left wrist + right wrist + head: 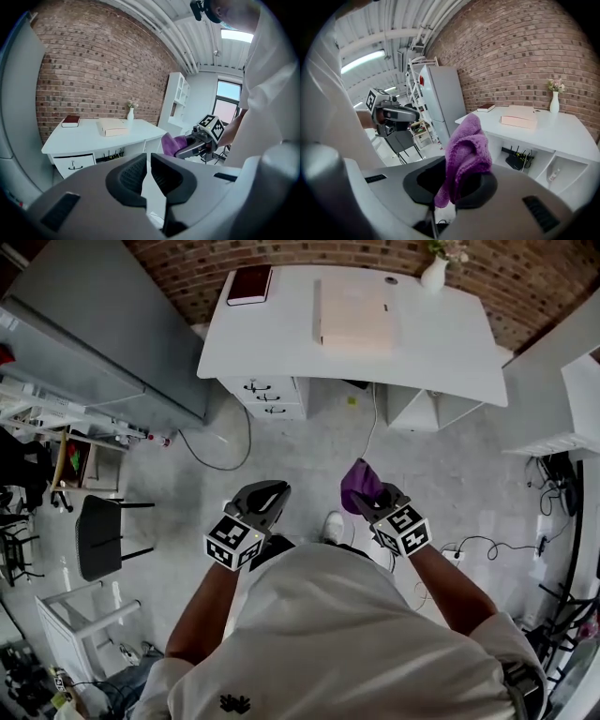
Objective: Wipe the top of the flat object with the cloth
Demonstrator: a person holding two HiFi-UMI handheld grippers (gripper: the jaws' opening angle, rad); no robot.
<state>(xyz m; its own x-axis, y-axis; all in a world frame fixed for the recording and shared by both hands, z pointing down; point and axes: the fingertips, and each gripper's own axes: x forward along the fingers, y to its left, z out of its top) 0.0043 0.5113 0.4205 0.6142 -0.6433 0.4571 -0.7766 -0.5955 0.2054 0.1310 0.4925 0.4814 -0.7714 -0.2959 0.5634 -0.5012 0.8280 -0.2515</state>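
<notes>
Approach step, by the look of it: wiping not yet begun. Clamped in the right claw point(459, 190), a crumpled purple terry cloth point(467, 149), bunched upward out of the jaws and hanging a little below them. Left claw point(148, 168) narrowed to a slit, with nothing between. Both held in front of the body over the grey floor point(281, 442), well apart from the white counter point(450, 348) ahead. Flat on that counter, toward the back and near the middle, the pale beige flat box point(354, 315), top bare.

Next, likely: step forward, reach the right claw over the front edge, lower the cloth flat onto the box top, then sweep. Probably worth steadying the box with the left claw, in case of sliding under the stroke.

Room and edges: open floor between body and counter, with a black cable point(217, 463) looping off to the left. Left of the box and well clear, a dark red book point(249, 284). At the back right, a white vase of flowers point(434, 273), near enough to mind on a wide stroke. Just behind the counter, a brick wall point(544, 287), limiting follow-through.
</notes>
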